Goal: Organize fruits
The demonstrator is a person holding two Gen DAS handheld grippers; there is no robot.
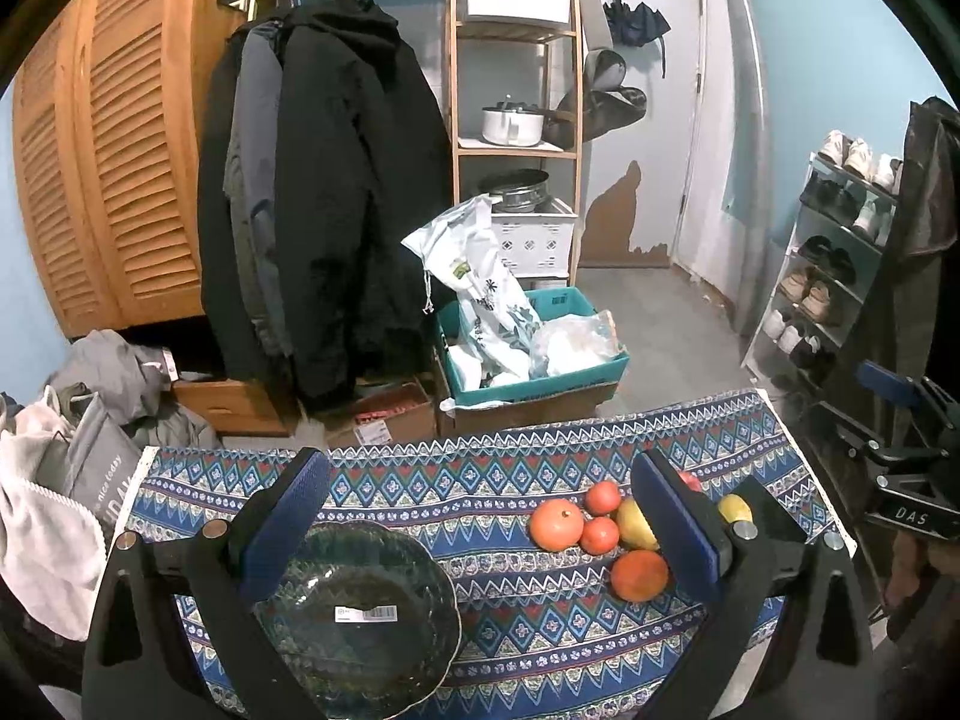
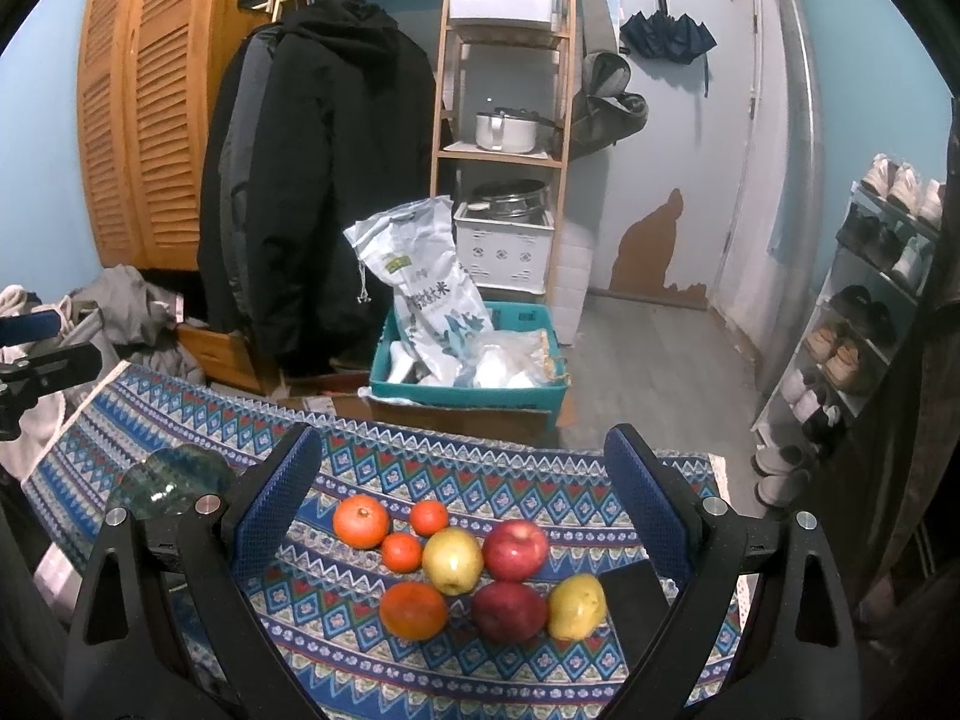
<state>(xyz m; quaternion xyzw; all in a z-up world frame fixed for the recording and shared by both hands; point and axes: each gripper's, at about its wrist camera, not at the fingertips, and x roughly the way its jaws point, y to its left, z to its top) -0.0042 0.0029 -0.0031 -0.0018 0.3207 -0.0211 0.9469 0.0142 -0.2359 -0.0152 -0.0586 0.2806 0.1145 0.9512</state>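
On the bench, over a patterned cloth (image 2: 336, 450), seven fruits lie in a loose cluster: a big orange (image 2: 360, 521), two small oranges (image 2: 429, 517) and (image 2: 402, 552), a fourth orange (image 2: 413, 610) nearest the camera, a yellow apple (image 2: 453, 560), two red apples (image 2: 515, 551) and (image 2: 509, 611), and a yellow pear (image 2: 577, 606). Several touch their neighbours. The right gripper (image 2: 462, 450) hovers above them, its fingers (image 2: 273, 504) spread wide and holding nothing. To the left of the fruit sits a glass bowl (image 1: 360, 612) with a barcode label, nothing in it. The left gripper (image 1: 480, 474) hangs over the bowl, fingers (image 1: 678, 528) also wide apart and bare. Beyond the bench stand a teal crate (image 2: 468, 399) and hanging coats (image 2: 324, 180).
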